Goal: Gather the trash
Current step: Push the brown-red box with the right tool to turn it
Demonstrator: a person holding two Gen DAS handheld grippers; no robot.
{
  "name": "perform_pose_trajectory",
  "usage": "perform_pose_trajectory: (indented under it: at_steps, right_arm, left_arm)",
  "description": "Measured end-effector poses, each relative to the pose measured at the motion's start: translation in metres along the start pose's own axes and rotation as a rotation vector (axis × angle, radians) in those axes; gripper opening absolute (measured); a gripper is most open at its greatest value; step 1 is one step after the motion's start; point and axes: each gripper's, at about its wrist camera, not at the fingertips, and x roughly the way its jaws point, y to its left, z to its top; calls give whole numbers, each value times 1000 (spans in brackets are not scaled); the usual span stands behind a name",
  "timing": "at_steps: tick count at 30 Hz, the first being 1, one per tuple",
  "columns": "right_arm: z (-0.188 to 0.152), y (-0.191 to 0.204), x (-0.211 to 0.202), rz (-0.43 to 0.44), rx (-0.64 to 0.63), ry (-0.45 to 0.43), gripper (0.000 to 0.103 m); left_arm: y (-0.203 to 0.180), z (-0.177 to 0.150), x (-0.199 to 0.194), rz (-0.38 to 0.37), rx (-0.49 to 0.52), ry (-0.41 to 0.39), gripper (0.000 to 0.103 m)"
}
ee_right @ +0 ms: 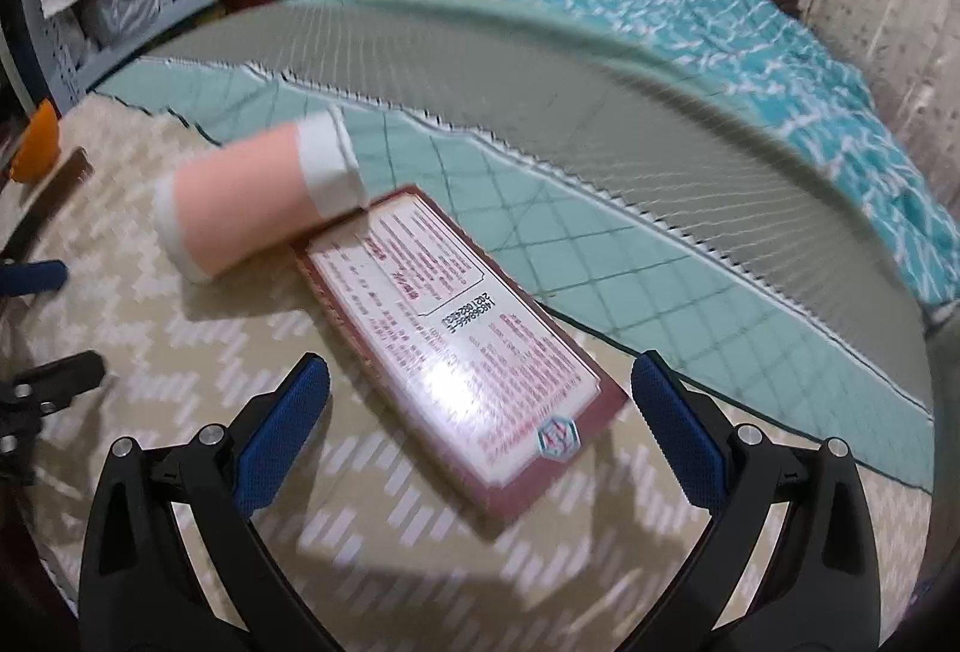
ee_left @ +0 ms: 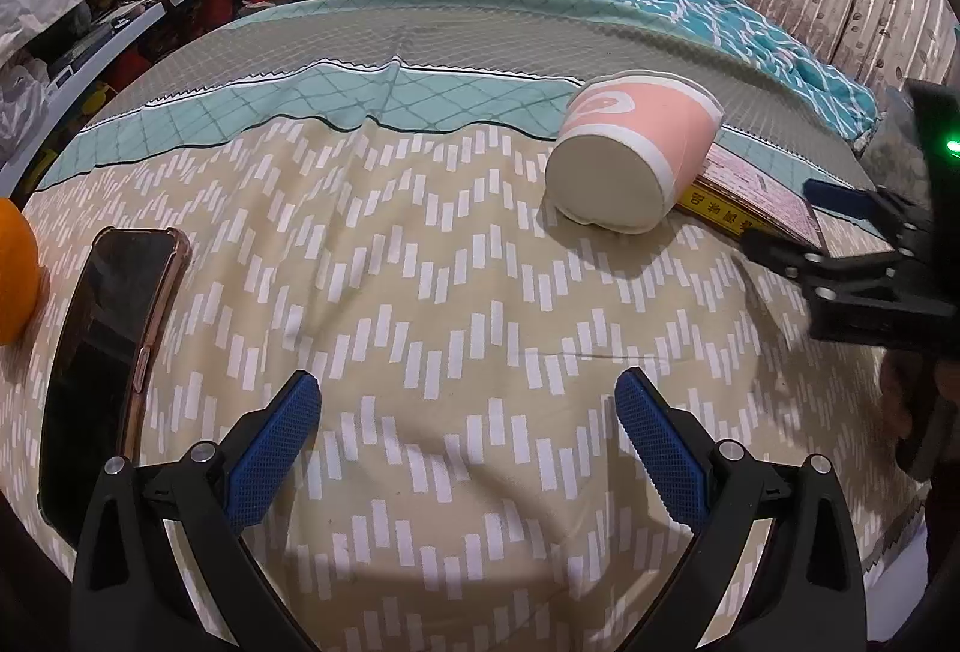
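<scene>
Pink paper cup (ee_right: 258, 196) on its side, beyond right hand-held gripper (ee_right: 480, 412) — jaws apart

Paper cup (ee_left: 639, 147): matt. Flat box (ee_right: 462, 346): glossy film. Bedsheet (ee_left: 420, 292): woven cloth. Phone (ee_left: 102, 352): glossy glass

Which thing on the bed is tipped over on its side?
The pink paper cup. It's rolled onto its side, while the phone and flat box just lie flat.
</scene>
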Motion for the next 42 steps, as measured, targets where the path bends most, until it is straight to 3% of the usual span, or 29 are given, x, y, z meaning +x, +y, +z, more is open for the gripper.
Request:
perform_pose_trajectory:
  at_steps: [2,7,10,21,25,34,42]
  right_arm:
    - [-3,-3,2,30,31,-2,98]
    - [-25,-7,-14,15,96,-47,74]
    - [-38,-4,-23,10,127,-61,72]
    - [-82,-9,-51,-17,310,-46,74]
    - [-86,3,-59,-24,295,-71,93]
    - [-88,1,-65,-33,340,-108,93]
    - [-90,-10,-69,-27,404,-136,93]
  left_arm:
    - [2,0,1,3,4,0,95]
    - [-5,-1,2,24,9,2,95]
    - [-8,-1,3,36,11,1,95]
    - [-16,-2,6,62,20,-3,95]
    - [-18,-3,5,69,19,-9,95]
    - [-20,-4,5,73,17,-20,95]
    - [-5,4,-5,0,-12,-110,94]
